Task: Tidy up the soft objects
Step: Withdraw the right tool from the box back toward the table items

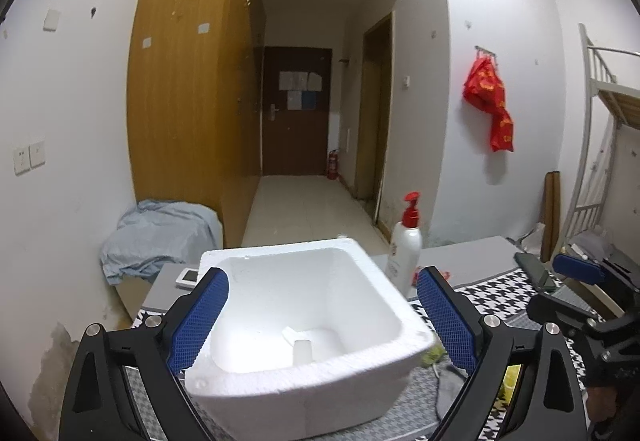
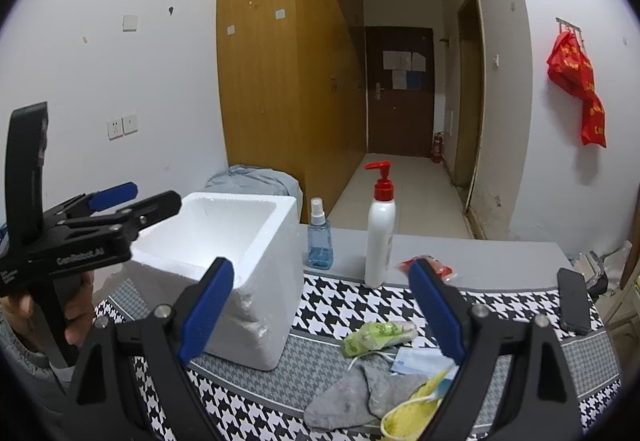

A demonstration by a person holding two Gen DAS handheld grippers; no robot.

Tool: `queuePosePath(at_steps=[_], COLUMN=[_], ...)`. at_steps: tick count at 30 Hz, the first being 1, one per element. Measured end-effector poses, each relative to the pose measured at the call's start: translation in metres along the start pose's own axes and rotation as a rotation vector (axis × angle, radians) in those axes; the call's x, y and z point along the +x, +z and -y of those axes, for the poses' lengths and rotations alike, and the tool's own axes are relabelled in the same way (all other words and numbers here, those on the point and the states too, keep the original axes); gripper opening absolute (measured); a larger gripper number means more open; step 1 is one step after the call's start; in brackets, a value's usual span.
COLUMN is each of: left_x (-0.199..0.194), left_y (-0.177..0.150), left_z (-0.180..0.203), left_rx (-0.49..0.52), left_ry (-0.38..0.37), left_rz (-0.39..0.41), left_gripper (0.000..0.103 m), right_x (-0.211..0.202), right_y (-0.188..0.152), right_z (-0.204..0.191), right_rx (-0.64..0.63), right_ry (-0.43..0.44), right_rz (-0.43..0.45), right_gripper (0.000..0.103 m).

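A white foam box (image 1: 304, 321) stands on the houndstooth cloth, and a small white piece (image 1: 302, 349) lies on its bottom. My left gripper (image 1: 323, 281) hangs open over the box's near rim with nothing between its pads; in the right wrist view the left gripper (image 2: 156, 193) shows in a hand at the left. To the right of the box (image 2: 224, 241) lie a grey sock (image 2: 348, 397), a green patterned cloth piece (image 2: 376, 335), a blue face mask (image 2: 420, 361) and a yellow cloth item (image 2: 412, 409). My right gripper (image 2: 320, 267) is open above them, empty.
A white pump bottle (image 2: 380, 233) and a blue spray bottle (image 2: 319, 241) stand behind the cloth, with a red packet (image 2: 428, 265) beside them. A dark phone (image 2: 574, 301) lies at the right edge. A blue-grey cloth heap (image 1: 160, 237) sits behind the box.
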State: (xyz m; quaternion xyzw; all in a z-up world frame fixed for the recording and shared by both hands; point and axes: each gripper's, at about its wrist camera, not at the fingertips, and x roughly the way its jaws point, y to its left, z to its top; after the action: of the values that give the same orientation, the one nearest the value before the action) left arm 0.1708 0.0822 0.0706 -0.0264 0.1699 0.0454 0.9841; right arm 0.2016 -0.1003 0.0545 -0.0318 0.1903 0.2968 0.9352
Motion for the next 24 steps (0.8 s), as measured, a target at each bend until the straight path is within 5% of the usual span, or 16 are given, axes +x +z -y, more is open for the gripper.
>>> queuePosePath(at_steps=[24], left_x=[-0.059], left_y=[-0.017], left_z=[0.046], left_rx=[0.036], left_ry=[-0.055], left_rz=[0.067], left_gripper=[0.096], right_x=[-0.081], right_y=[-0.025], right_z=[0.027], right_rx=[0.05], right_ry=[-0.096], right_rz=[0.1], right_gripper=[0.092])
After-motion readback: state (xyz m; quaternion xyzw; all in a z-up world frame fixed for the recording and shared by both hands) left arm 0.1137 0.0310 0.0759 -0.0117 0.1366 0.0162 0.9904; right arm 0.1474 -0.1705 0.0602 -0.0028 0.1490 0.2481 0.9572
